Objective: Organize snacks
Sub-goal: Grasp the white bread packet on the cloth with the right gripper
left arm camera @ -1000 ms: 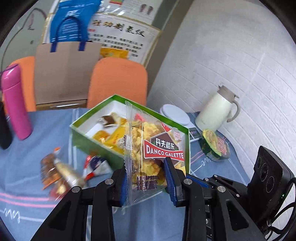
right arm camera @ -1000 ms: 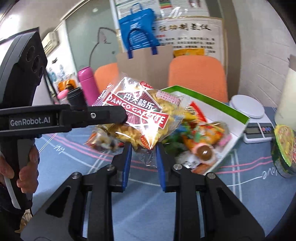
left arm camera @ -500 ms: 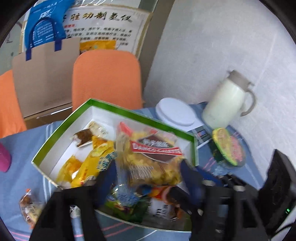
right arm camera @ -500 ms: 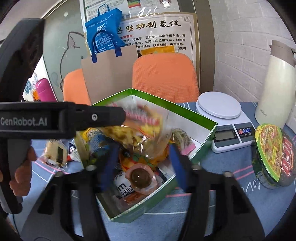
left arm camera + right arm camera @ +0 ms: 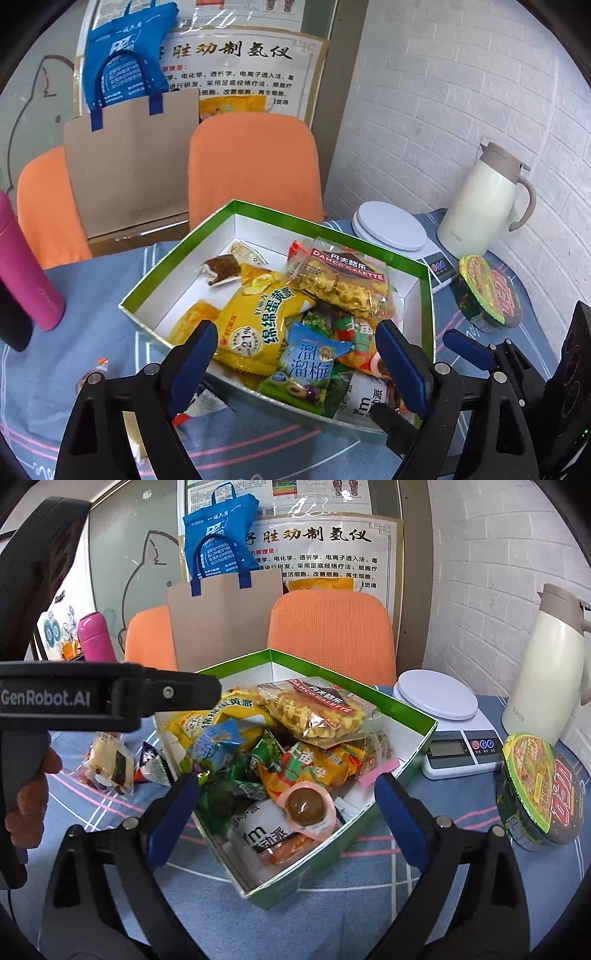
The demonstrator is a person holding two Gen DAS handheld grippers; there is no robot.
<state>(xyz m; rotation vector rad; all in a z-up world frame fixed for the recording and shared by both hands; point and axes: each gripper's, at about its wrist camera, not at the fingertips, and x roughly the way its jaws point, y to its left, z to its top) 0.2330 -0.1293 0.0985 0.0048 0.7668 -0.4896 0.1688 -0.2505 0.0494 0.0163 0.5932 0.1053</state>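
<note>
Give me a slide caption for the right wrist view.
Open right gripper above a green box full of snacks, Danco Galette bag on top.

We see the pink bottle (image 5: 26, 273) cut off at nine o'clock, and loose snacks (image 5: 110, 764) partly hidden behind the left gripper (image 5: 295, 354).

Cookie bag (image 5: 341, 280): we read "DANCO GALETTE".
Left gripper (image 5: 44, 698): "GenRobot.AI".
Yellow bag (image 5: 255, 325): "21%".
White jug (image 5: 546, 672): "SUPOR".

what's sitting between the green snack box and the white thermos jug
A white kitchen scale sits between the green snack box and the white thermos jug, seen best in the right wrist view, on the blue tablecloth.
</note>
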